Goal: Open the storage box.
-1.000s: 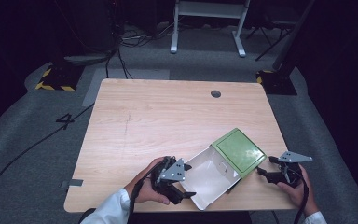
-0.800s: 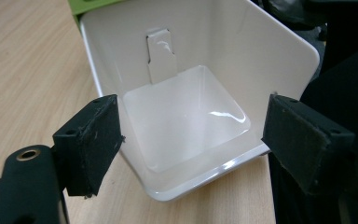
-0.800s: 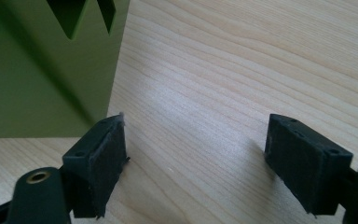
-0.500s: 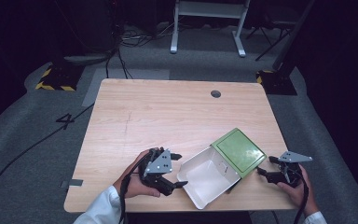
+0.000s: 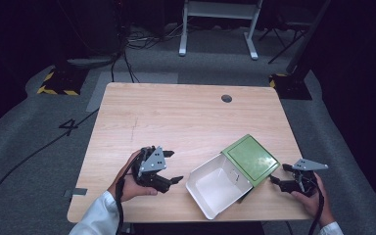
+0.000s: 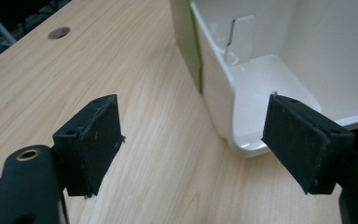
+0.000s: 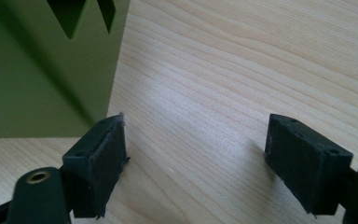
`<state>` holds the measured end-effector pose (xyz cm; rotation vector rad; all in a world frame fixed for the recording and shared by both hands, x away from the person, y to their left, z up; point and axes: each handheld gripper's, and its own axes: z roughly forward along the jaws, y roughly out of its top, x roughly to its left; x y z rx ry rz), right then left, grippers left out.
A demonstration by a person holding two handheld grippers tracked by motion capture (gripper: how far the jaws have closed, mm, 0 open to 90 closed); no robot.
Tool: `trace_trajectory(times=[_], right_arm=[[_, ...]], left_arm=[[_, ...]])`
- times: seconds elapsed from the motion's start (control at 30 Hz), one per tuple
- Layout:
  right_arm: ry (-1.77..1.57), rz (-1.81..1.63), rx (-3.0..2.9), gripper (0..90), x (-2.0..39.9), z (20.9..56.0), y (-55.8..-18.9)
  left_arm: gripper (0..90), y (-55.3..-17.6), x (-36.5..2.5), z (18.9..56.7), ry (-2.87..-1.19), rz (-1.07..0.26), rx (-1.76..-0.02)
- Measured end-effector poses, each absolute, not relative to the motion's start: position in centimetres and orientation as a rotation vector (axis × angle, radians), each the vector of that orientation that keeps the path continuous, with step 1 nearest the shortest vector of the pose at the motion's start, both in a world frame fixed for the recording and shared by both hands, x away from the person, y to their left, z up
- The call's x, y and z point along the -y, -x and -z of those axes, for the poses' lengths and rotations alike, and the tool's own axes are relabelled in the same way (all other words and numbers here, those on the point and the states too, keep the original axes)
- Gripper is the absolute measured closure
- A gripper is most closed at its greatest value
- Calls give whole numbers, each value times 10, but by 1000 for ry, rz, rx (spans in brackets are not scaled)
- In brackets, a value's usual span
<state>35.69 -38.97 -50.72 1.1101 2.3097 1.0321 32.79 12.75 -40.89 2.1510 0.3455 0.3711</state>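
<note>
White plastic box (image 5: 220,185) sits on the wooden surface (image 5: 176,122) near the front edge, right of centre, lying tipped so its open mouth faces up and toward the left gripper. Inside looks empty: bare white walls and floor, with a small raised tab on the back wall seen in the left gripper view (image 6: 240,32). Green lid (image 5: 250,159) is attached at the box's far-right side, flat face up, slightly raised off the surface; hinge itself is hard to make out.

Left gripper (image 5: 175,179) rests low on the surface just left of the box, held in the left hand (image 5: 127,183). Jaws are wide apart, holding nothing. In its own view the right-hand jaw sits just in front of the box's near rim, possibly touching it, can't tell for sure; the other jaw is over bare wood.

Right gripper (image 5: 274,177) is at the front right corner, held in the right hand (image 5: 313,198), near the green lid's lower edge. Jaws are spread wide, nothing between them but wood grain. In the right gripper view the green side (image 7: 42,70) stands just beyond one jaw, not gripped.

Round cable hole (image 5: 226,98) is at the far side of the surface, well apart from the box.
</note>
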Motion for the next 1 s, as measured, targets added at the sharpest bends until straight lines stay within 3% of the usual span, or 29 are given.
trace_trajectory(times=[0.5, 1.0], right_arm=[[-1107, -1031, -2308, 206, 389, 507, -357], [-1106, -1033, -2311, 206, 389, 507, -356]], left_arm=[[205, -345, -171, 437, -2223, -496, -587], [214, -357, -208, 472, -2306, -462, -774]])
